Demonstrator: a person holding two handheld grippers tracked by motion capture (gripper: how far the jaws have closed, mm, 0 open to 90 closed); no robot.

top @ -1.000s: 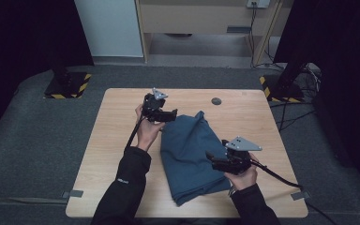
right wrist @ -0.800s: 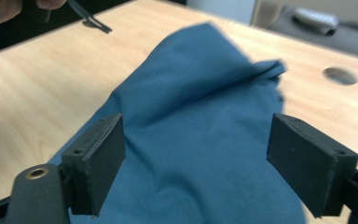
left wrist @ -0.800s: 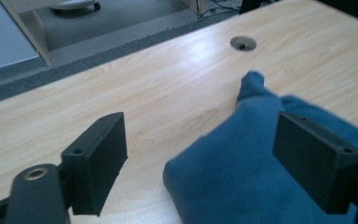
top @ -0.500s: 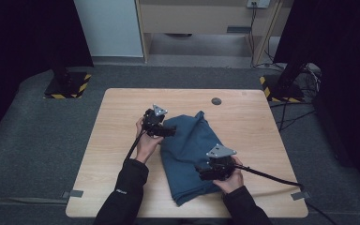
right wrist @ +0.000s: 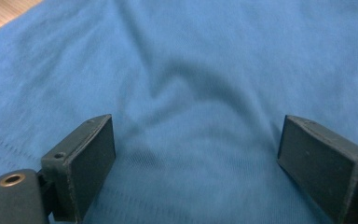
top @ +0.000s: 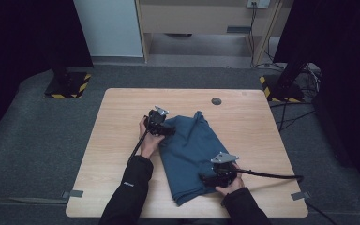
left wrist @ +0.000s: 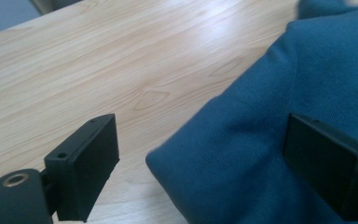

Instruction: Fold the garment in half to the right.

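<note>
High view: a folded blue cloth (top: 187,157) lies on the middle of the wooden counter (top: 117,154), its long side running from the far centre toward the near edge. The left hand-held gripper (top: 168,131) sits at the cloth's far left edge; the right hand-held gripper (top: 205,178) sits over its near right part. A small dark disc (top: 216,101) rests well apart, near the far edge.

Left gripper view: the jaws stand wide apart, having just been opening, and straddle a rounded fold of the cloth (left wrist: 279,121) without pressing it; bare counter (left wrist: 102,70) lies to the left.

Right gripper view: the jaws likewise stand apart, having just been opening, above a soft ridge in the cloth (right wrist: 191,93), and grip nothing.

Risk: closing here may pinch only the top layer, since the fold is thick and loose, so lifting could pull the folded stack open. Uneven pulls by the two hands would likely skew it.
</note>
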